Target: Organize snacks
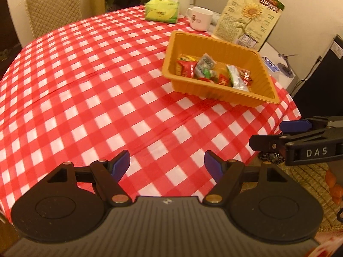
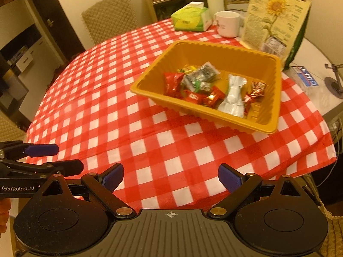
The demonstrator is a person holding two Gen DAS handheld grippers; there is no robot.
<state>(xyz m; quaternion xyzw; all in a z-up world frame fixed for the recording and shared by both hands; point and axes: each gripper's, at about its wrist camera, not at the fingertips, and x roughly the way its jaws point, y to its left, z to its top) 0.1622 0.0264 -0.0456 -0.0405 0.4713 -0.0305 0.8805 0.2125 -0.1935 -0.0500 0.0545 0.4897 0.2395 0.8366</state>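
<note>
A red-and-white checked cloth [image 2: 171,150] covers the tabletop. On it, an orange-yellow tray [image 2: 268,98] holds snacks [image 2: 205,85] in red, silver, green and yellow wrappers. Toward the far edge stand a white mug [image 2: 228,24], a green-and-yellow tissue pack [image 2: 190,20] and a cream bag printed with a sunflower [image 2: 276,15]. Each black tool has blue pads [image 2: 112,177].

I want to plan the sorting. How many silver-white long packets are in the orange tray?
1. The silver-white packet lies in the orange tray, right of the red-wrapped candies, near the tray's right end. Another could be hidden under the pile.
</note>
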